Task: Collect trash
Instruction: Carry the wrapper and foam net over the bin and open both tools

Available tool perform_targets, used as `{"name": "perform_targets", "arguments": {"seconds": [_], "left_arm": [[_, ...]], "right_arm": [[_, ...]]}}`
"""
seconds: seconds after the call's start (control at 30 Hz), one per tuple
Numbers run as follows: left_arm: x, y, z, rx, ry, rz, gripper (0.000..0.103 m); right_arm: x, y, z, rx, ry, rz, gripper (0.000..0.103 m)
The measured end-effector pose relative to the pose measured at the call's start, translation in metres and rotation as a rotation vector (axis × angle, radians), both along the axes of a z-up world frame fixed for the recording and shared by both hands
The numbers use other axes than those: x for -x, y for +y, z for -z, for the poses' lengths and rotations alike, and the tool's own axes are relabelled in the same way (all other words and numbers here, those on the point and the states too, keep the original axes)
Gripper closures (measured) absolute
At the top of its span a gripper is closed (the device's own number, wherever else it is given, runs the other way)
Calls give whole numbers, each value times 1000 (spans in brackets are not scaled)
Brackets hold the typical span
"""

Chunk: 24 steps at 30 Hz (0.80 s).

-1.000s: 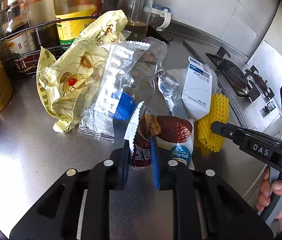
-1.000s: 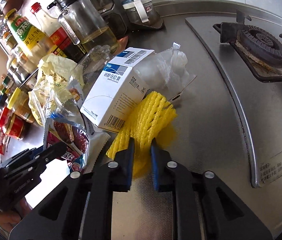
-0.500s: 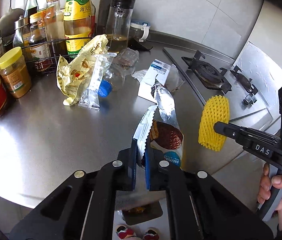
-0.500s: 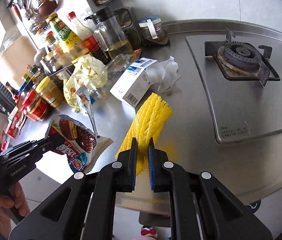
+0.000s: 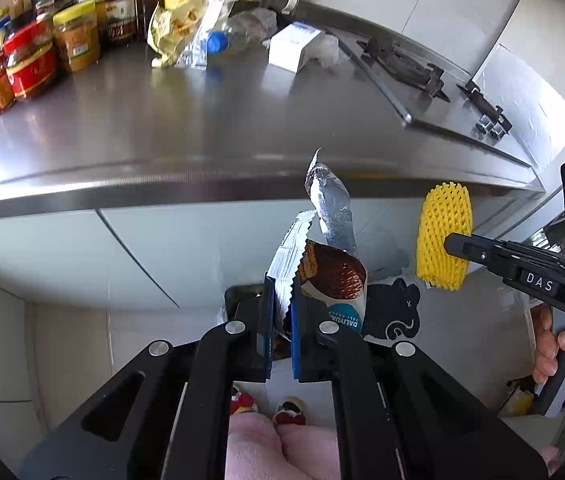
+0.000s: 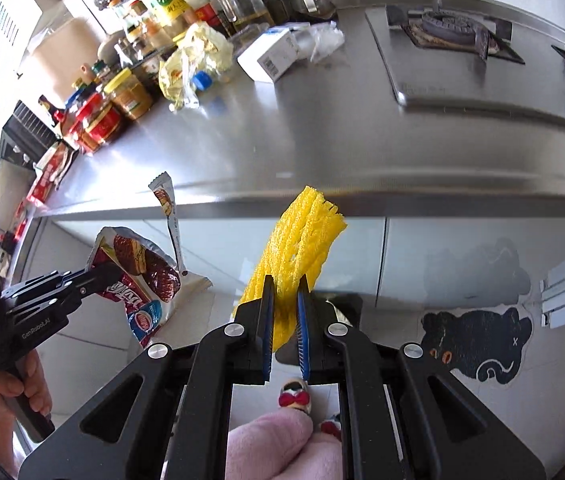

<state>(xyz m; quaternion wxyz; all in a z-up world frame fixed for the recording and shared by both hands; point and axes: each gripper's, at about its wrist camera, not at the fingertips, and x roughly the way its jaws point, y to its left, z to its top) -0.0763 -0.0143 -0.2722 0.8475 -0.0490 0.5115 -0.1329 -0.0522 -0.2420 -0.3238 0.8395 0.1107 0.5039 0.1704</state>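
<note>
Clamping a snack wrapper (image 5: 332, 276) and yellow foam net (image 6: 298, 248) off the counter (image 5: 162, 120), you left a box (image 5: 292, 46) and bags (image 5: 180, 20) there.

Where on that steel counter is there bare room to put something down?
The wide front stretch of the counter is bare, bordered by the jars on the left and the stove on the right. The back is crowded: yellow bag, white box, bottles.
</note>
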Motion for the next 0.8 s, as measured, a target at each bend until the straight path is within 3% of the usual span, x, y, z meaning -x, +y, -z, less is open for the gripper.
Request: {"name": "perform_targets", "arguments": {"seconds": [0.37,0.63,0.8], "left_arm": [[2,-9,139,-55,218,-45,98],[-21,-25,235,-99,276,-37,98],[-33,-29,286,-84,317,-48,98]], "right_arm": [[-14,12,133,9,204,20,91],[-48,24,211,-11,251,71,91],[-68,23,267,-107,328,131,91]]}}
